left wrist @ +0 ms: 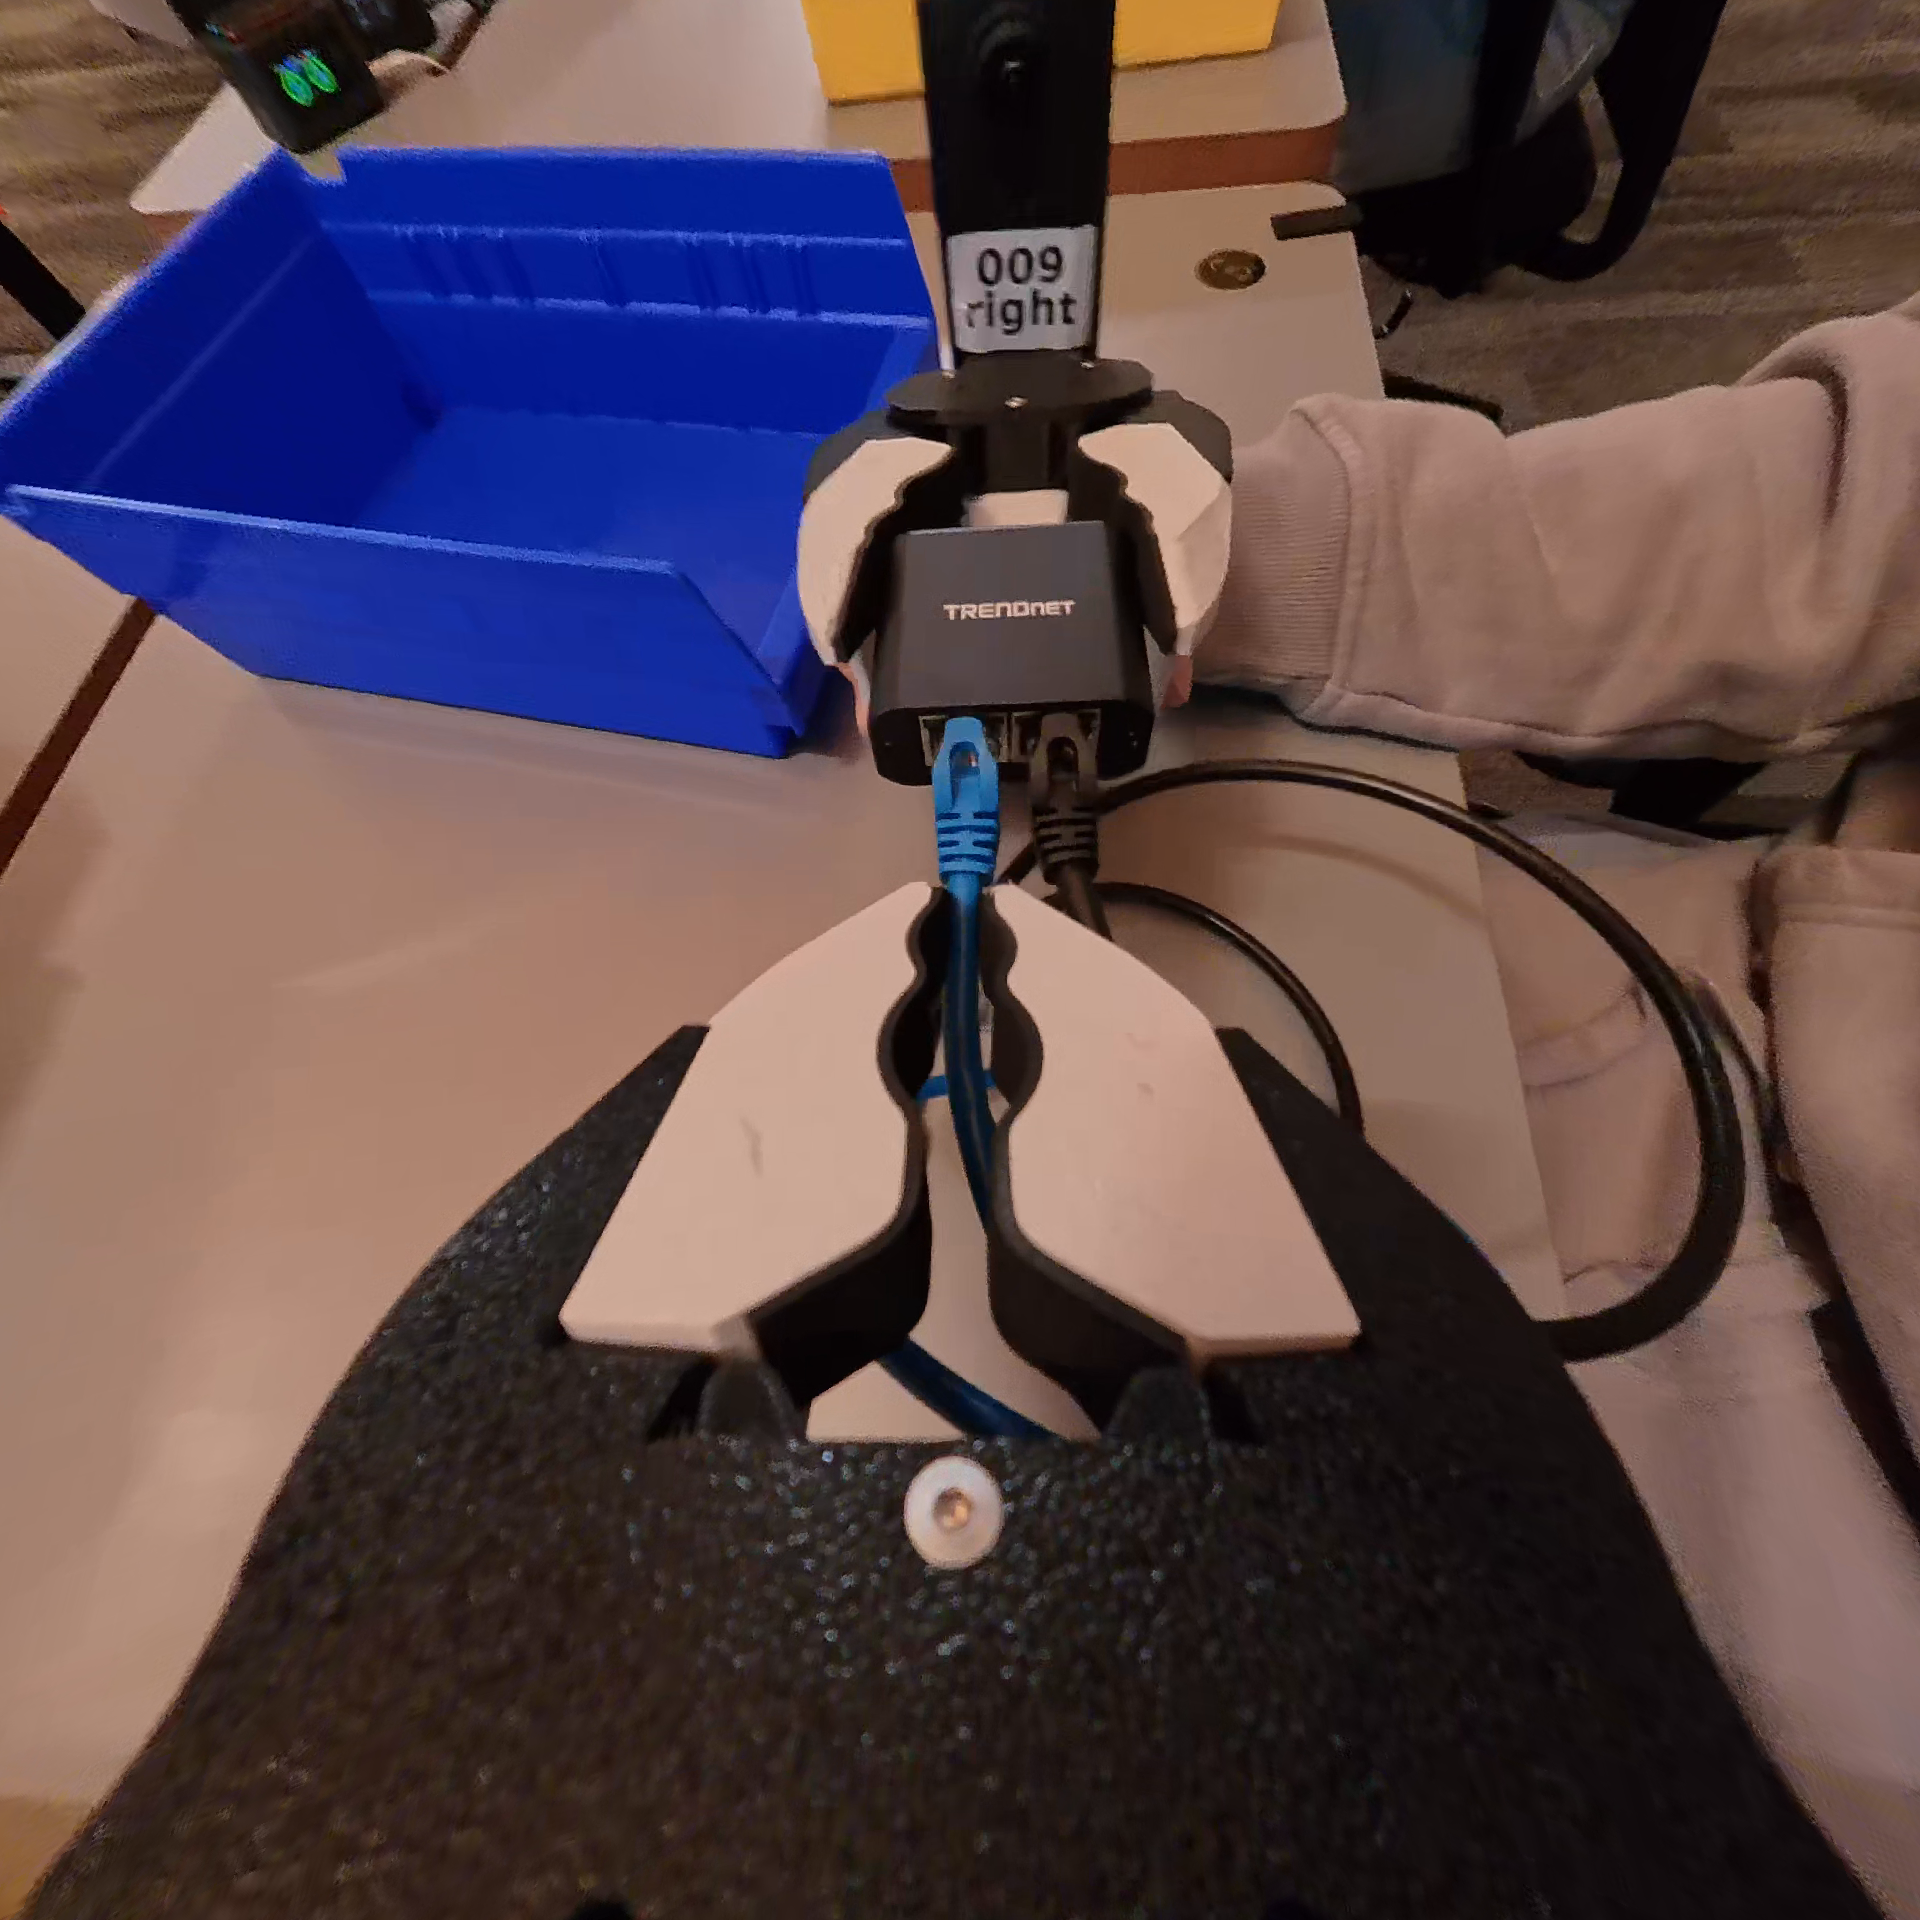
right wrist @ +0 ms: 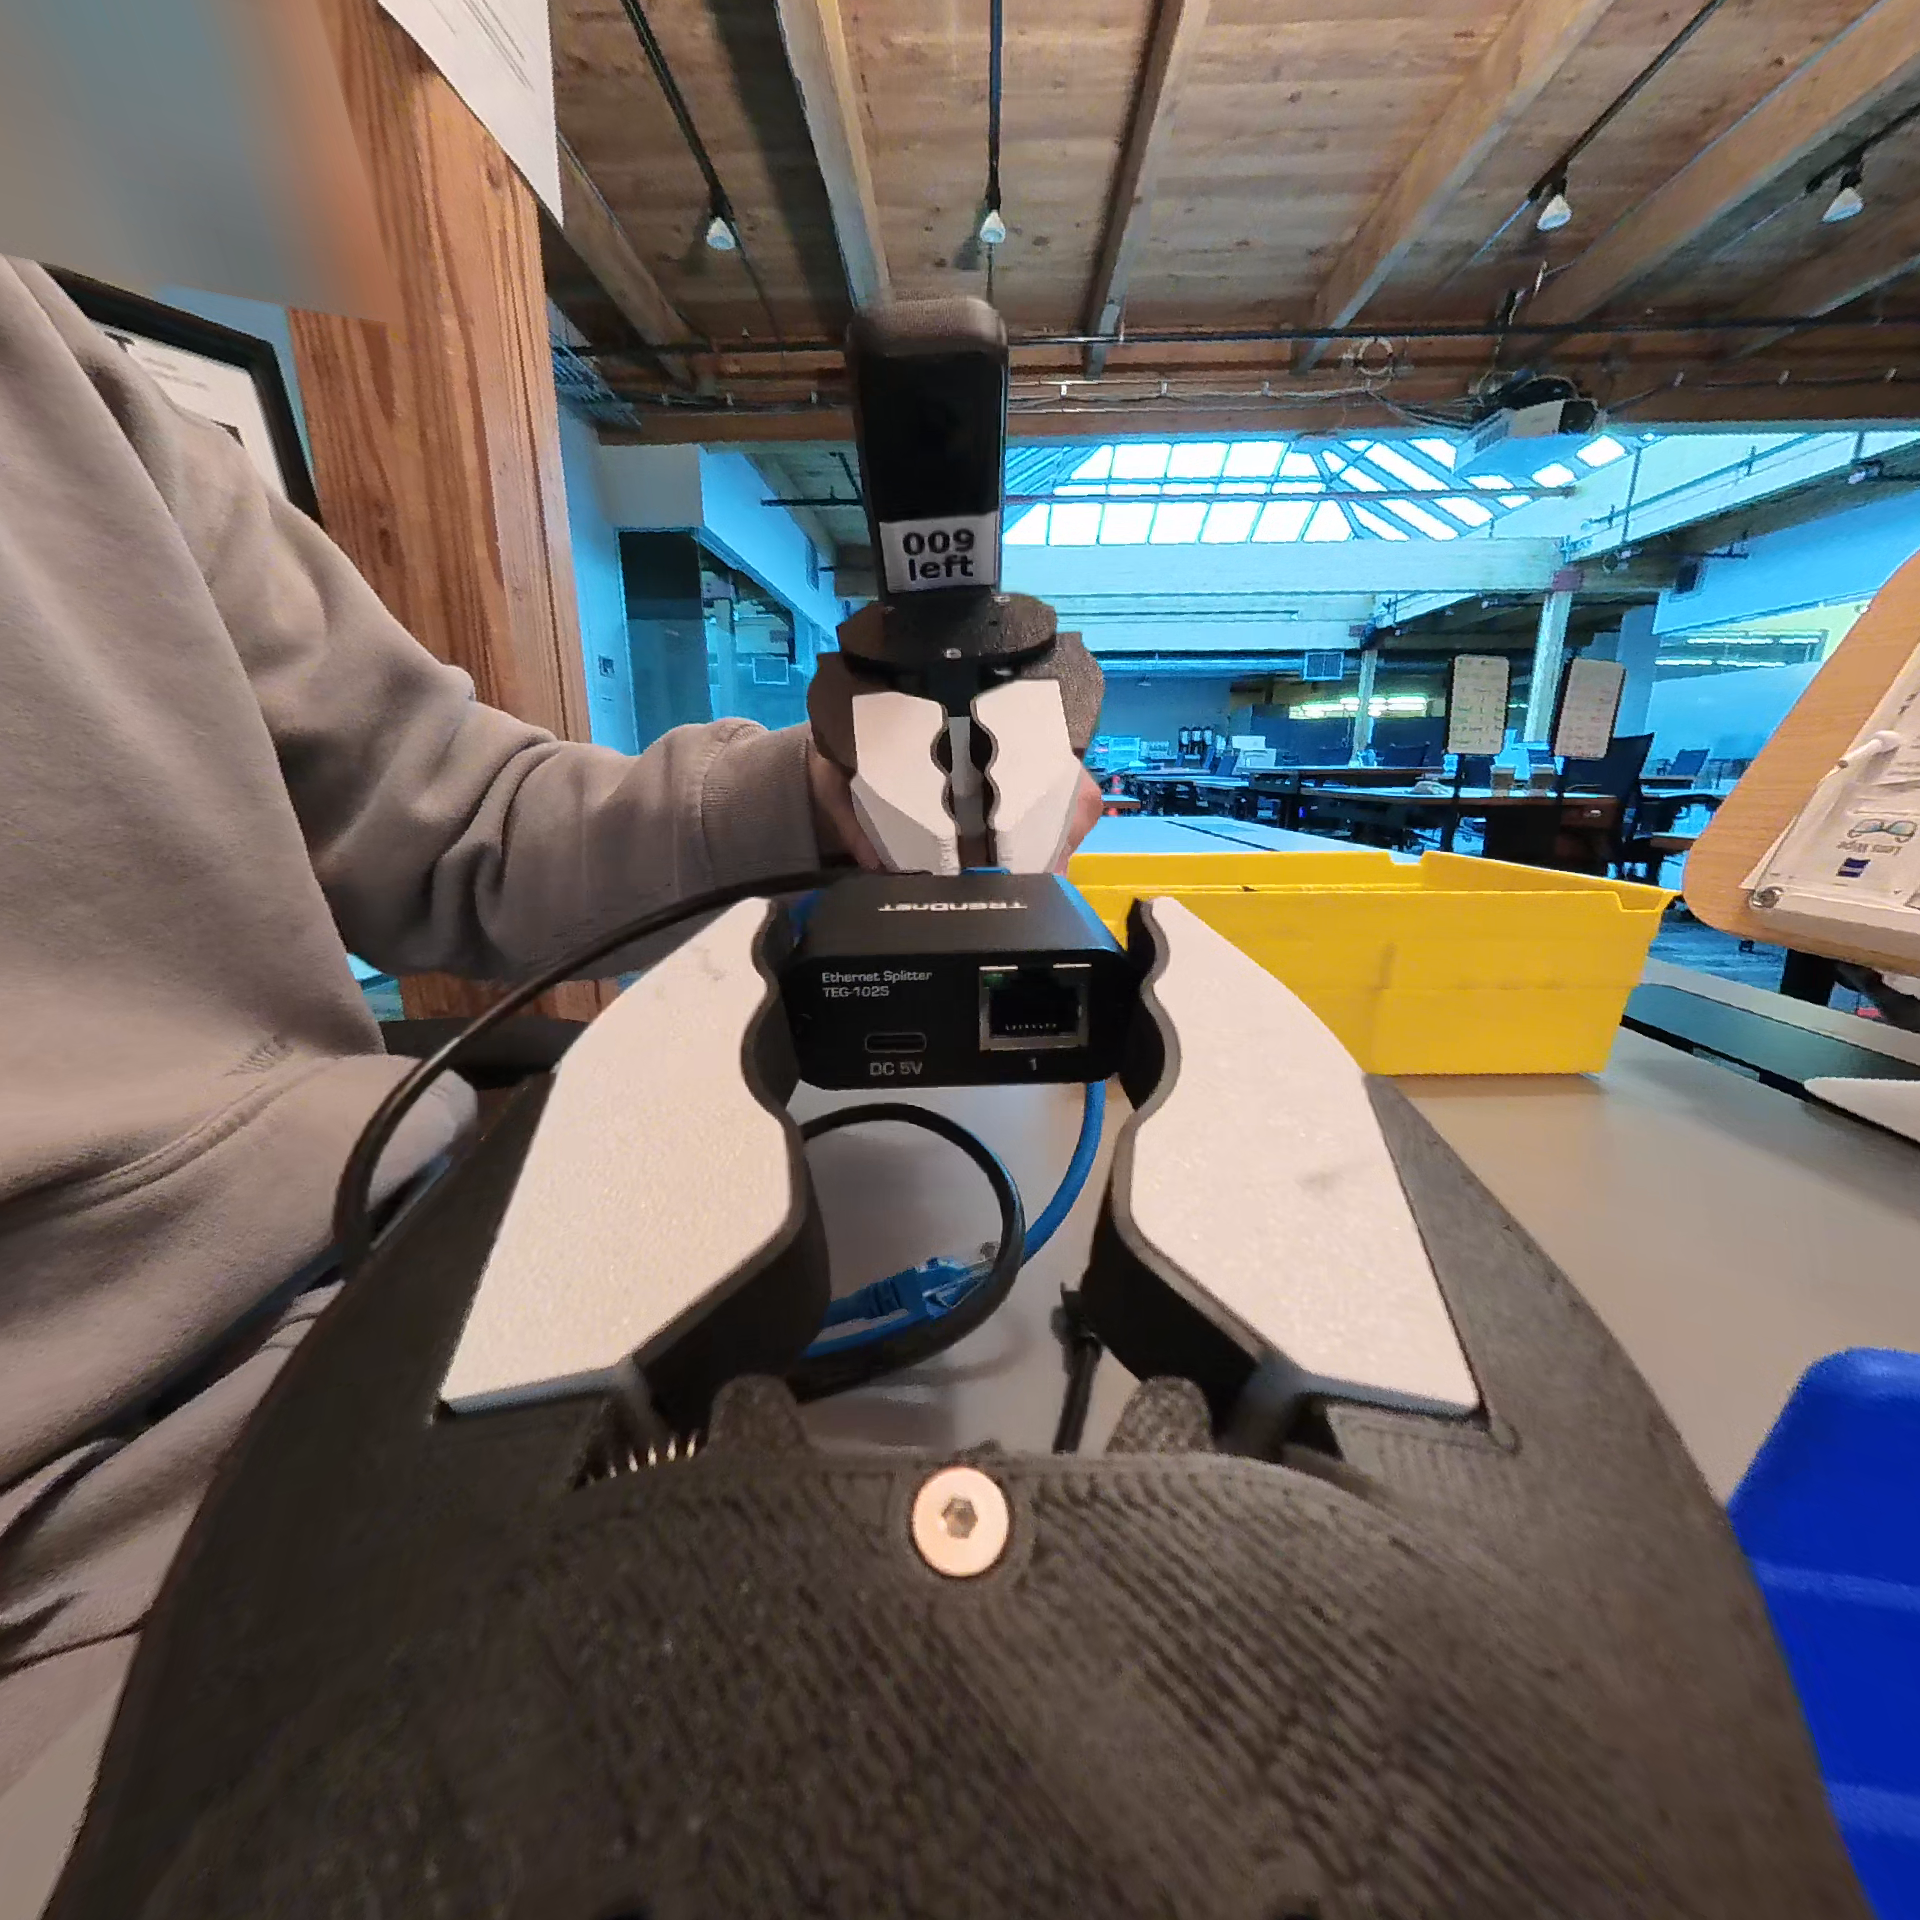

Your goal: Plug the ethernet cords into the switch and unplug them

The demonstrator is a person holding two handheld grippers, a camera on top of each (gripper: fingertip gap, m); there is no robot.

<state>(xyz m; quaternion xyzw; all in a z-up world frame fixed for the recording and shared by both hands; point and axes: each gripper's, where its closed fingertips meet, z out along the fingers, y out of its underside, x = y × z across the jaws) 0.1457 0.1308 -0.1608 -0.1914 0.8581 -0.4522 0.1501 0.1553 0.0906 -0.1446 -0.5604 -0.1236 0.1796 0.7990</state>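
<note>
The small black switch (left wrist: 1006, 623) is held off the table between the fingers of my right gripper (right wrist: 951, 925), which is shut on its sides. It also shows in the right wrist view (right wrist: 951, 987), with one empty port facing that camera. A blue ethernet cord (left wrist: 964, 810) and a black ethernet cord (left wrist: 1065, 821) both sit in the switch's front ports. My left gripper (left wrist: 961, 894) is shut on the blue cord just behind its plug boot. The blue cord's far plug (right wrist: 925, 1283) lies on the table under the switch.
A blue bin (left wrist: 447, 457) stands on the table left of the switch. A yellow bin (right wrist: 1382, 956) stands behind it. The black cord (left wrist: 1558, 935) loops over the table to the right, by the person's grey sleeve (left wrist: 1558, 571). The left gripper's tips are roughly 5 centimeters from the right gripper's.
</note>
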